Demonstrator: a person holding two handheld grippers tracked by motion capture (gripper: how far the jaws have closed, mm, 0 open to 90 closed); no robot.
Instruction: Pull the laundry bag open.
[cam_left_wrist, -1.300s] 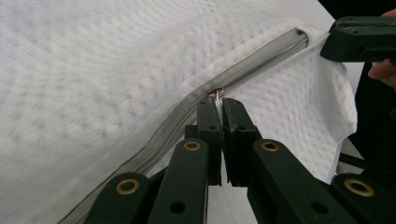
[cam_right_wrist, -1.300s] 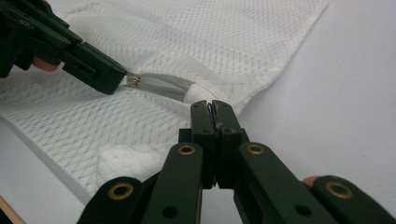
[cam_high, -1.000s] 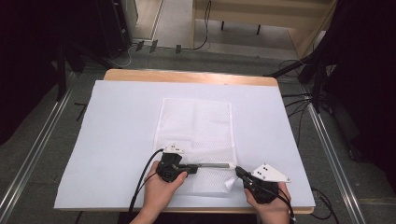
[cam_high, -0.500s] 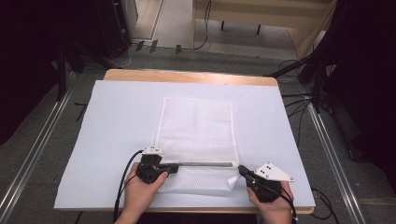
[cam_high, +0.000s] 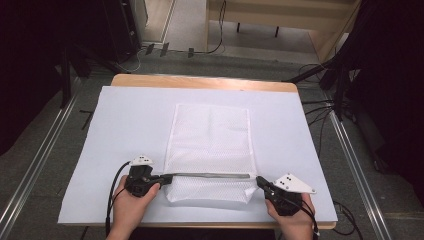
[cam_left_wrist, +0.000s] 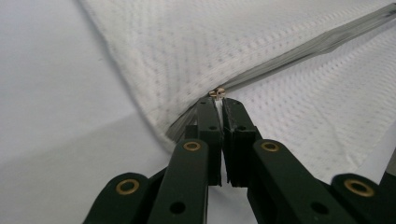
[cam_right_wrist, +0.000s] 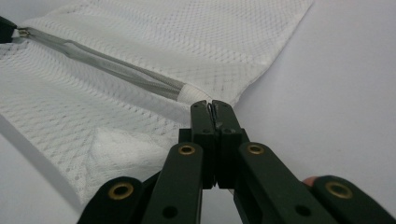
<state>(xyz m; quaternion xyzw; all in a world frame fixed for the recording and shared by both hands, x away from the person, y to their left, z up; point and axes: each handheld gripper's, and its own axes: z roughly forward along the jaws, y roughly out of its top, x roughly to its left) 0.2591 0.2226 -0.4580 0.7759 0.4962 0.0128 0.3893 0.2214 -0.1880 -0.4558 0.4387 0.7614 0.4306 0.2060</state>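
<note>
A white mesh bag (cam_high: 210, 135) lies flat on the white sheet, with a grey zipper (cam_high: 210, 175) running across it near its front end. My left gripper (cam_high: 167, 178) is at the zipper's left end, shut on the small brass zipper pull (cam_left_wrist: 217, 93). My right gripper (cam_high: 260, 181) is at the zipper's right end, shut on the bag's edge just past the zipper stop (cam_right_wrist: 187, 92). In the right gripper view the zipper (cam_right_wrist: 116, 65) runs away to the upper left, where the tip of the left gripper (cam_right_wrist: 4, 28) shows.
A white sheet (cam_high: 125, 125) covers most of the wooden table (cam_high: 200, 82). The person's hands come in at the front edge. Cables (cam_high: 320, 107) trail off the table's right side. Metal rails (cam_high: 45, 145) run along the floor on both sides.
My left gripper has slid left along the zipper with the pull, from near the bag's left third to its left edge. The right gripper has stayed put.
</note>
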